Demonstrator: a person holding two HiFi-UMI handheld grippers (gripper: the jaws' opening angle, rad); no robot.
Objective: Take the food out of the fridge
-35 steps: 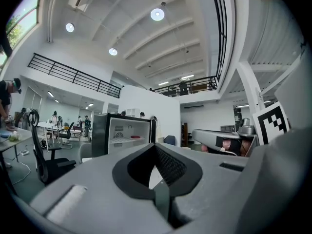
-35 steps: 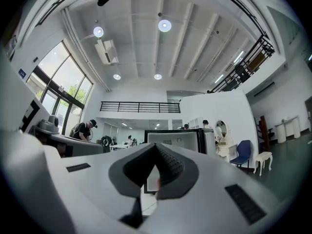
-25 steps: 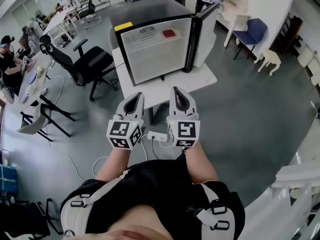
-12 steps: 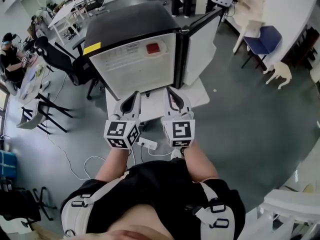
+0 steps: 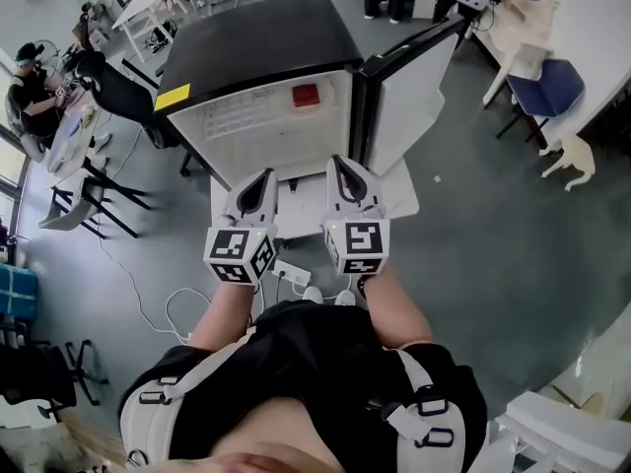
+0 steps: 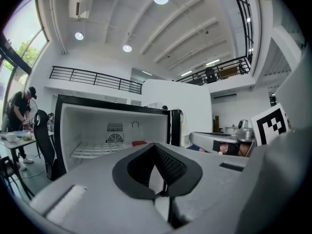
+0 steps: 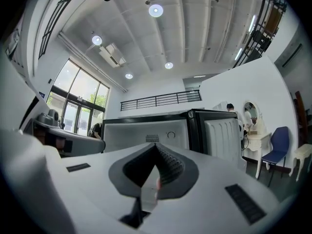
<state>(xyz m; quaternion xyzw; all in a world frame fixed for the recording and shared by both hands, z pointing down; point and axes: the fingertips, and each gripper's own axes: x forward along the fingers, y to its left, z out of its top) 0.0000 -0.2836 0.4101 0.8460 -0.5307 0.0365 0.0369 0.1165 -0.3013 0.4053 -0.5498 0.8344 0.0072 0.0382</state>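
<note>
A black mini fridge (image 5: pixel 246 42) stands on a low white table (image 5: pixel 399 193) with its door (image 5: pixel 409 92) swung open to the right. A small red food pack (image 5: pixel 305 95) lies on the wire shelf inside; the left gripper view shows the same red pack (image 6: pixel 139 143) deep in the white interior. My left gripper (image 5: pixel 258 183) and right gripper (image 5: pixel 345 170) are side by side just in front of the open fridge, pointing into it. Both are shut with nothing between the jaws. In the gripper views the left gripper (image 6: pixel 156 145) and right gripper (image 7: pixel 156 146) tips meet.
A black office chair (image 5: pixel 113 87) and a desk with a seated person (image 5: pixel 35 92) are to the left. A blue chair (image 5: pixel 547 92) stands at the right. A white power strip (image 5: pixel 291 274) with cables lies on the floor by the table.
Both grippers and the person have moved forward toward the fridge, which now looms larger and nearer. The jaws stayed shut.
</note>
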